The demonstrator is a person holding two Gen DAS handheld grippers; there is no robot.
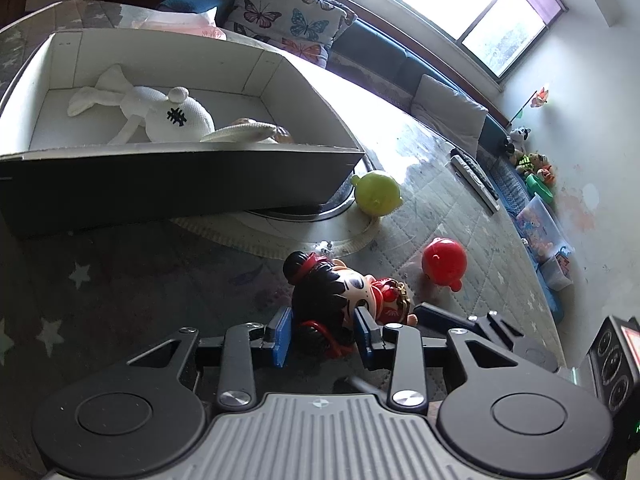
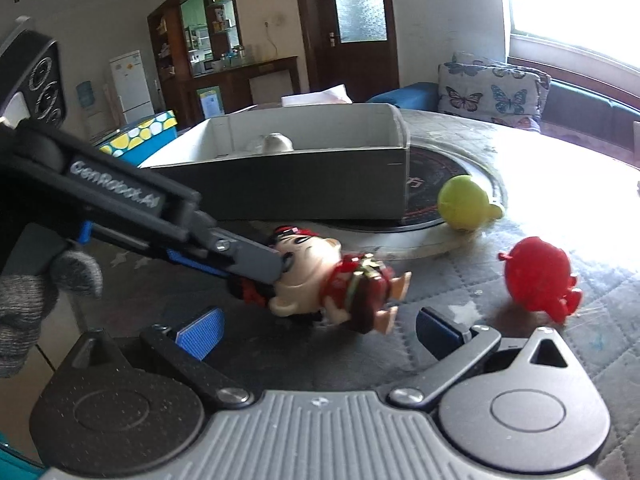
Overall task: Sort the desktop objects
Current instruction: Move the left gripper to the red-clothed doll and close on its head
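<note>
My left gripper (image 1: 323,334) is shut on the head of a doll figurine (image 1: 340,304) with black hair and a red dress. The right wrist view shows the doll (image 2: 332,280) held a little above the table by the left gripper's fingers (image 2: 256,260). My right gripper (image 2: 320,330) is open and empty, just below the doll. A grey box (image 1: 180,184) holds a white knitted toy (image 1: 160,114). The box also shows in the right wrist view (image 2: 280,184). A green round toy (image 1: 376,192) and a red round toy (image 1: 444,262) lie on the quilted table cover.
The box rests partly on a round dark hob plate (image 2: 436,196). A remote control (image 1: 474,178) lies near the far table edge. A butterfly cushion (image 1: 288,12) and sofa stand behind. Small toys and a plastic bin (image 1: 540,224) sit by the wall.
</note>
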